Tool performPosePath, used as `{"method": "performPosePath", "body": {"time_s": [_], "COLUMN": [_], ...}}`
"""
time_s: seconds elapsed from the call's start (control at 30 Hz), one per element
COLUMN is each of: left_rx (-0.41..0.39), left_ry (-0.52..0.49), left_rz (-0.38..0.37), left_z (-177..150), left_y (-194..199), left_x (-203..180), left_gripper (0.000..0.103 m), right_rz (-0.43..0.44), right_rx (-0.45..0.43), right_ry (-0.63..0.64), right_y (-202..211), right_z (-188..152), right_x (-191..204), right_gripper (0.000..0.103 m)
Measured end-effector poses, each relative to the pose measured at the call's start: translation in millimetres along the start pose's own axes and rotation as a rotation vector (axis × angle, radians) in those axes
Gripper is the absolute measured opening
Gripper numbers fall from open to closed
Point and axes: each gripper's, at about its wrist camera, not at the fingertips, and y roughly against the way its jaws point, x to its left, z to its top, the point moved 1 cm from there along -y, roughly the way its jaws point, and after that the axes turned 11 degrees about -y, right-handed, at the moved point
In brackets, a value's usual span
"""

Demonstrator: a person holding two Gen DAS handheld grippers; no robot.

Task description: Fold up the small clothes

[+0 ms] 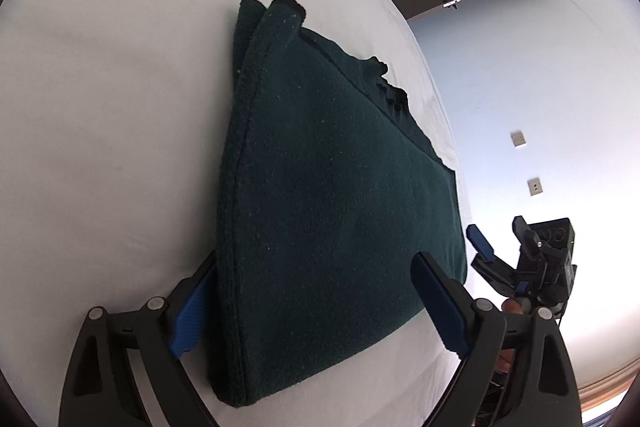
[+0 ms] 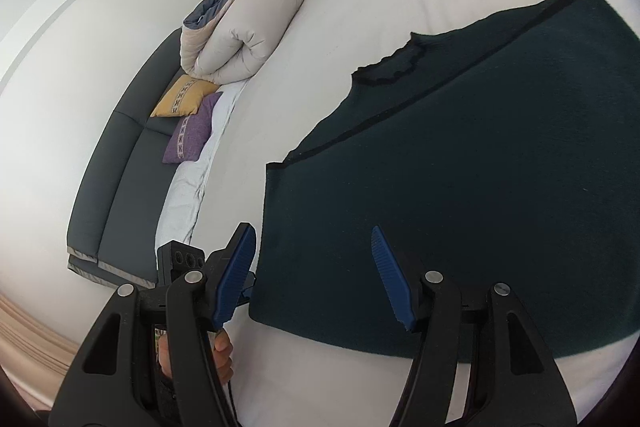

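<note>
Just one folded green garment (image 1: pixel 328 195), two hand-held grippers.

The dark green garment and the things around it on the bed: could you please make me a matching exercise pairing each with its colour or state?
Things:
1. dark green garment
2. rolled duvet
3. left claw
4. small cushion by the headboard

States:
A. yellow
B. open, straddling the near hem
C. lying folded flat on the white sheet
D. bundled up at the head of the bed

Pairs: 1-C, 2-D, 3-B, 4-A

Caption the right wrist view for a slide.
Open right claw poised over a folded dark green sweater on a white bed.
</note>
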Motion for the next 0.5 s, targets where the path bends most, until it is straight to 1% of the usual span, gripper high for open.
{"method": "performPosePath", "body": {"time_s": [0.03, 0.1, 0.13, 0.2, 0.23, 0.27, 0.3, 0.4, 0.43, 0.47, 0.5], "left_rx": [0.001, 0.004, 0.007, 0.018, 0.019, 0.022, 0.018, -0.004, -0.011, -0.018, -0.022], "left_ry": [0.018, 0.049, 0.069, 0.104, 0.118, 0.124, 0.126, 0.114, 0.107, 0.101, 0.095], "left_rz": [-0.010, -0.028, -0.042, -0.067, -0.071, -0.071, -0.070, -0.070, -0.068, -0.069, -0.068], "left_z": [-0.1, -0.6, -1.2, -2.6, -3.7, -4.5, -5.1, -4.7, -4.1, -3.6, -3.8], "left_y": [1.2, 1.1, -0.4, -5.6, -8.0, -10.3, -11.2, -7.0, -5.0, -3.8, -2.6], "left_x": [3.6, 10.5, 13.7, 19.1, 21.2, 22.1, 22.4, 19.5, 18.0, 16.5, 15.9], "left_gripper": [0.082, 0.064, 0.058, 0.033, 0.027, 0.017, 0.014, 0.014, 0.014, 0.014, 0.014], "right_rz": [0.008, 0.018, 0.031, 0.048, 0.061, 0.080, 0.090, 0.074, 0.068, 0.043, -0.001], "right_rx": [0.020, 0.052, 0.070, 0.110, 0.136, 0.170, 0.200, 0.250, 0.272, 0.283, 0.292], "right_ry": [-0.010, -0.031, -0.036, -0.037, -0.033, -0.032, -0.038, -0.048, -0.057, -0.068, -0.075], "right_y": [-10.3, -29.5, -41.1, -60.5, -72.5, -84.8, -97.5, -130.9, -142.2, -152.9, -164.5], "right_z": [5.3, 13.7, 18.0, 21.3, 22.5, 23.1, 23.3, 24.5, 25.1, 25.5, 25.9], "right_x": [1.9, 6.5, 10.7, 19.3, 24.6, 29.1, 32.2, 35.7, 33.8, 29.5, 23.5], "right_gripper": [0.059, 0.059, 0.059, 0.059, 0.059, 0.059, 0.059, 0.060, 0.064, 0.066, 0.066]}}
